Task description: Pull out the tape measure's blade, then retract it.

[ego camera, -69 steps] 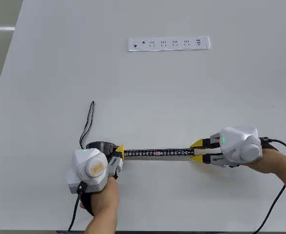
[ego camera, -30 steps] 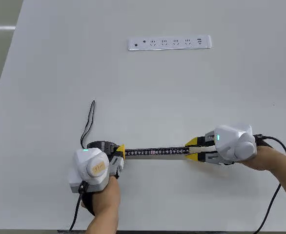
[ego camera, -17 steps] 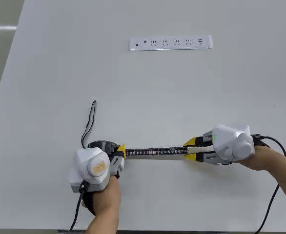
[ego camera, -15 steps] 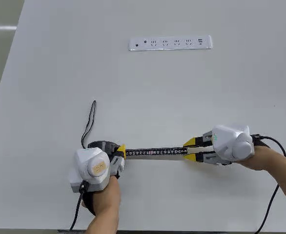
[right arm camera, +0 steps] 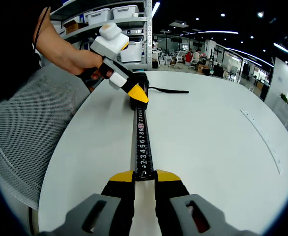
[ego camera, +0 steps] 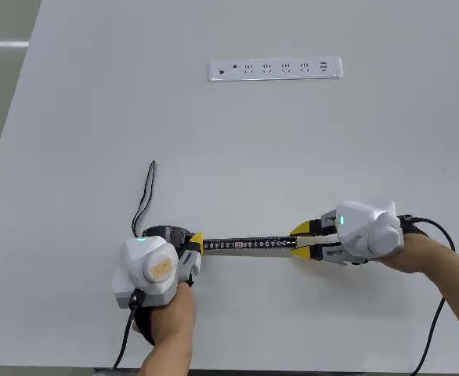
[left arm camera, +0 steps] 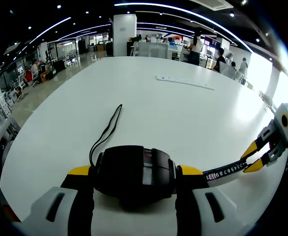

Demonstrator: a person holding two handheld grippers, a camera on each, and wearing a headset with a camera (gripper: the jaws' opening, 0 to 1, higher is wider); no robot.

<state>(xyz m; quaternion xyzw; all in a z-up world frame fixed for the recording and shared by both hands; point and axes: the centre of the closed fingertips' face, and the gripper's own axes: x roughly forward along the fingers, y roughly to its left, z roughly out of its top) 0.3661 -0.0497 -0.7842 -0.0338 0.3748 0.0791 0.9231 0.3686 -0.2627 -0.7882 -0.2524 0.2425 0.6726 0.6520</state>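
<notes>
The tape measure's black case (left arm camera: 134,164) sat on the white table (ego camera: 96,141) near its front edge, clamped between the yellow-tipped jaws of the left gripper (left arm camera: 134,173), one jaw pressed to each side of the housing. From the case the blade (ego camera: 249,244) ran out straight to the right, its printed numbers facing up, and its free end was pinched between the closed jaws of the right gripper (ego camera: 300,241); in the right gripper view the blade (right arm camera: 143,142) stretched from those jaw tips (right arm camera: 144,176) to the case in the other gripper. A thin black lanyard (ego camera: 143,200) trailed from the case and lay loose on the tabletop, reaching away from the person. A hand (ego camera: 167,317) held the left gripper from below, and another hand (ego camera: 421,251) held the right one, from which a dark cable (ego camera: 449,305) looped off. Well apart, toward the far side of the table, lay a white power strip (ego camera: 275,69).
</notes>
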